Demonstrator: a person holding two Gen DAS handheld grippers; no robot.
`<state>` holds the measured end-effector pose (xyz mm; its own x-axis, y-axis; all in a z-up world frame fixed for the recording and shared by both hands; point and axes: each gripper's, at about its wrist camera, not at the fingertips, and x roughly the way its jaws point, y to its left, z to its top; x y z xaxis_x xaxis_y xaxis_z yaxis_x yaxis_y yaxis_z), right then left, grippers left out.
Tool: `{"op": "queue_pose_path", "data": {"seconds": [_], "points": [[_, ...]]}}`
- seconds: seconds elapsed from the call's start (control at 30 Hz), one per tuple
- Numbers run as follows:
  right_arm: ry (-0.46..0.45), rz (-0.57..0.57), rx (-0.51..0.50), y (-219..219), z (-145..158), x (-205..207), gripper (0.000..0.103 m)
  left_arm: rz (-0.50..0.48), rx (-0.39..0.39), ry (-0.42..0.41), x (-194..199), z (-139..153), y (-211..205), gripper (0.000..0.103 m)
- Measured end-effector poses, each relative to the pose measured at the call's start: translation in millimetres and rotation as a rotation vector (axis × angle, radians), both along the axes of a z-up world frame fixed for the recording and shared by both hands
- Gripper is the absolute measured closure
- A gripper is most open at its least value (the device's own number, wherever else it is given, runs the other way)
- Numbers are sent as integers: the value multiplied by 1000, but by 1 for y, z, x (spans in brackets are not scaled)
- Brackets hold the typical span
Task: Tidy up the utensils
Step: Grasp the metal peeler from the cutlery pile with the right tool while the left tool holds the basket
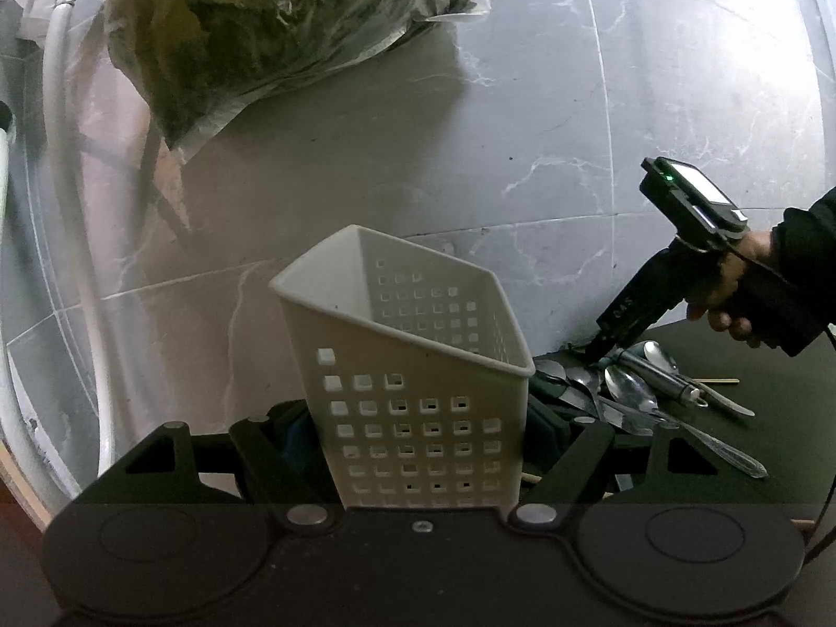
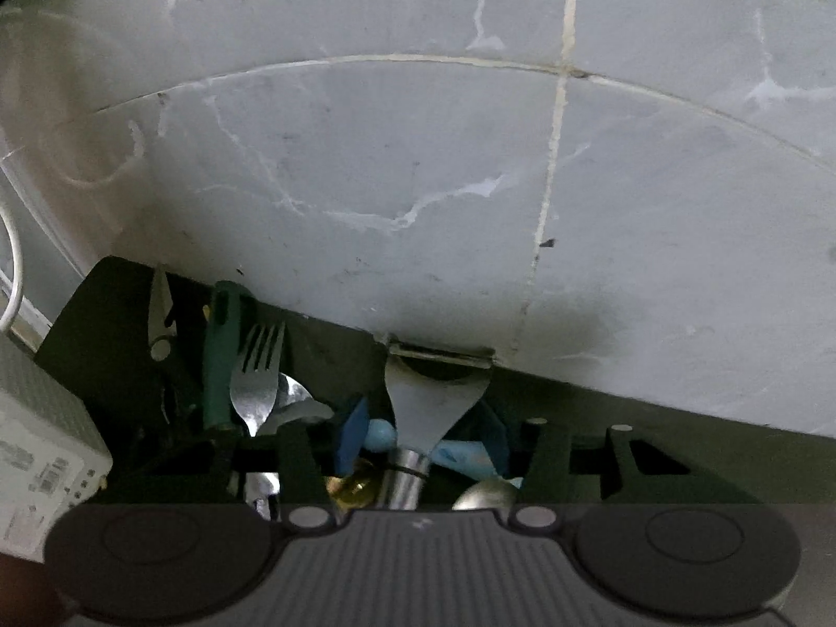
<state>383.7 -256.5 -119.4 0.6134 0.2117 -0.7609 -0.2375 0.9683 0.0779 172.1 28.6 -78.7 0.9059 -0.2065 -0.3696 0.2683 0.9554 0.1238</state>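
The white perforated caddy (image 1: 418, 392) stands slightly tilted at the near left edge of the dark surface (image 1: 773, 449), and the left gripper (image 1: 423, 449) is clenched on its lower walls, one black finger on each side. No utensil shows above its rim. Right of the caddy, on the surface, lies the heap of utensils: several spoons (image 1: 629, 392), a table knife (image 1: 726, 402) with its blade pointing away from the caddy, a patterned metal handle (image 1: 731, 452), and a thin wooden stick (image 1: 716, 380) beyond them.

The right gripper (image 1: 595, 350), held by a person's hand (image 1: 731, 287) in a dark sleeve (image 1: 810, 240), points steeply down with its tip in the heap, just right of the caddy. From its own camera, a metal peeler (image 2: 436, 392) with a broad forked head stands between the blue pads (image 2: 352, 433) of the right gripper (image 2: 423, 439); whether the pads press on it cannot be told. A fork (image 2: 256, 376), a green-handled tool (image 2: 222, 355) and a small tongs-like piece (image 2: 159, 313) lie between the peeler and the caddy (image 2: 42, 449), whose white wall fills the left edge of that view.

Behind the caddy stretches a grey marbled tile floor (image 1: 575, 104), with a crumpled plastic bag (image 1: 261, 26) and a pale hose (image 1: 68, 183) to the caddy's far left.
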Motion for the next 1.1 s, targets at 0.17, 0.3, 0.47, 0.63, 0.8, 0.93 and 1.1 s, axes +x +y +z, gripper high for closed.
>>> {"op": "queue_pose_path", "data": {"seconds": [0.17, 0.3, 0.47, 0.63, 0.8, 0.93, 1.1], "points": [[15, -36, 20, 3, -5, 8, 51, -4, -2, -2, 1, 0, 0, 24], [6, -59, -10, 8, -4, 4, 53, -7, -2, -3, 1, -1, 1, 24], [-10, -107, -31, 16, -4, 1, 58, -14, -2, -2, 2, -2, 1, 24], [-29, -158, 28, 12, -2, -12, 61, -23, -4, 1, 2, -2, 3, 24], [-88, -168, 93, 7, 3, -35, 76, -38, -4, 0, 2, -2, 6, 24], [-109, -164, 95, 9, 5, -44, 81, -56, -4, 3, 4, -2, 8, 24], [-84, -160, 89, 11, 3, -36, 81, -79, -2, 3, 5, -2, 13, 24]]}}
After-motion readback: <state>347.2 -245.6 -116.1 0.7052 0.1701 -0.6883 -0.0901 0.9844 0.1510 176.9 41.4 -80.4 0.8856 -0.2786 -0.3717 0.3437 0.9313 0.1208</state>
